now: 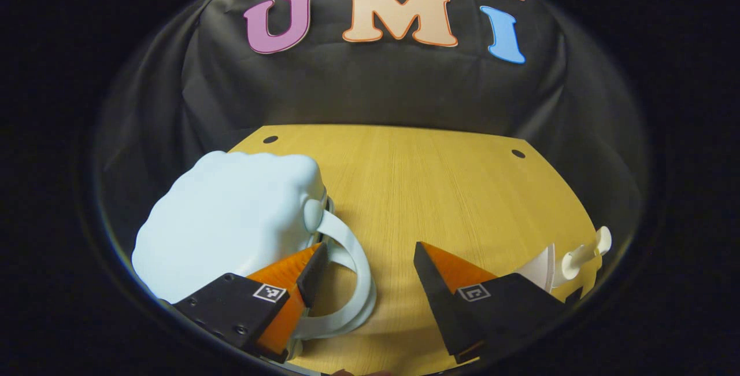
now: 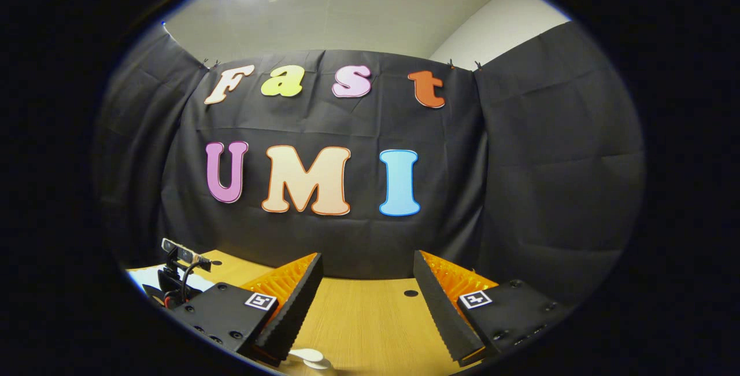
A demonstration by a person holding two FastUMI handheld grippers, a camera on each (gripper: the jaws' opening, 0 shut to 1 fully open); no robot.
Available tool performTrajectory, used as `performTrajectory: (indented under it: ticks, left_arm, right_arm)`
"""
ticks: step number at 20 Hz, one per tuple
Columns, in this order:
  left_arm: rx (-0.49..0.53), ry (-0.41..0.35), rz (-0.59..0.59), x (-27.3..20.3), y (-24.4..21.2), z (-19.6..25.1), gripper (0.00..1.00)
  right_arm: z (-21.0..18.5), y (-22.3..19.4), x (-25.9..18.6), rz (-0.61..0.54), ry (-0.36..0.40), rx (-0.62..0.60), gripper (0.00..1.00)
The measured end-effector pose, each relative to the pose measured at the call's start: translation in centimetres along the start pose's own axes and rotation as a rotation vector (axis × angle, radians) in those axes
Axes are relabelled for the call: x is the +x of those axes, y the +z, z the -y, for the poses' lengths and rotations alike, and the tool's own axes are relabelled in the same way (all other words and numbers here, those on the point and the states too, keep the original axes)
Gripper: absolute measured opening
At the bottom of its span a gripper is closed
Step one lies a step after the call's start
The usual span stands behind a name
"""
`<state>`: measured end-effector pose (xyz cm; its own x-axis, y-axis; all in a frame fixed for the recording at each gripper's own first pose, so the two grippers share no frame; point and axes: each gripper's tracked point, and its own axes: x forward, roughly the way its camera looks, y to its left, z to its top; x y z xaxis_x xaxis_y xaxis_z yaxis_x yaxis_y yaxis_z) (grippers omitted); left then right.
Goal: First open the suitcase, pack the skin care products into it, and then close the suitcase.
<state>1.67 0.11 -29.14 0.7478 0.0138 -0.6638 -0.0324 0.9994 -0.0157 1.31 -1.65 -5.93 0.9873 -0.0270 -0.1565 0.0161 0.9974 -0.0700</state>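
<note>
A pale blue suitcase [image 1: 231, 220] with a lumpy shell lies shut on the left of the wooden table [image 1: 439, 191] in the left gripper view. Its pale handle strap [image 1: 361, 272] loops out toward me. My left gripper [image 1: 368, 249] is open, and its left finger reaches into that loop next to the shell, with nothing pressed between the fingers. A white skin care product [image 1: 578, 257] shows at the table's right edge, partly hidden behind the right finger. In the right gripper view my right gripper [image 2: 367, 255] is open and empty, raised and facing the wall; a small white item [image 2: 306, 357] lies low between its fingers.
The table's far edge meets the black cloth wall [image 1: 370, 87], and two dark holes [image 1: 518, 154] mark its back corners. A small camera on a stand [image 2: 182, 269] with cables sits at the left of the right gripper view.
</note>
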Motion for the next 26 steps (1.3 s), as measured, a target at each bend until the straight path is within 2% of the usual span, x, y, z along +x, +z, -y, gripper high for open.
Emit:
performTrajectory:
  ticks: [8, 11, 12, 14, 16, 17, 20, 23, 26]
  left_arm:
    - [0.035, 0.03, -0.131, 2.1, -3.2, 0.2, 0.91]
    - [0.02, -0.039, -0.182, 2.6, -4.2, 1.4, 0.89]
    - [0.014, -0.03, -0.195, 2.5, -4.3, 1.1, 0.82]
    - [0.027, 0.007, -0.177, 2.6, -3.8, -0.5, 0.53]
    - [0.006, -0.033, -0.205, 2.4, -3.9, -0.5, 0.22]
    - [0.008, -0.058, -0.227, 2.2, -3.8, -0.5, 0.11]
    - [0.023, -0.081, -0.246, 1.6, -3.1, -0.2, 0.05]
    - [0.043, -0.063, -0.185, 0.5, -1.2, 0.0, 0.0]
    - [0.016, -0.09, -0.148, -0.8, 0.7, -0.2, 0.0]
  right_arm:
    - [0.1, -0.4, -0.2, -0.009, -0.005, -0.019, 0.98]
    - [0.3, -0.5, -0.4, -0.009, -0.007, -0.022, 0.98]
    - [0.3, -0.4, -0.4, -0.007, -0.008, -0.024, 0.98]
    - [0.4, -0.3, -0.3, -0.003, -0.01, -0.025, 0.98]
    - [0.1, -0.4, -0.4, -0.001, -0.006, -0.021, 0.98]
    - [0.0, -0.5, -0.3, -0.001, -0.004, -0.02, 0.98]
    - [-0.8, -0.3, -0.3, 0.005, 0.013, -0.012, 0.98]
    - [-1.6, -0.1, -0.3, 0.015, 0.03, -0.011, 0.98]
    - [-2.3, -0.3, -0.2, 0.012, 0.047, 0.001, 0.98]
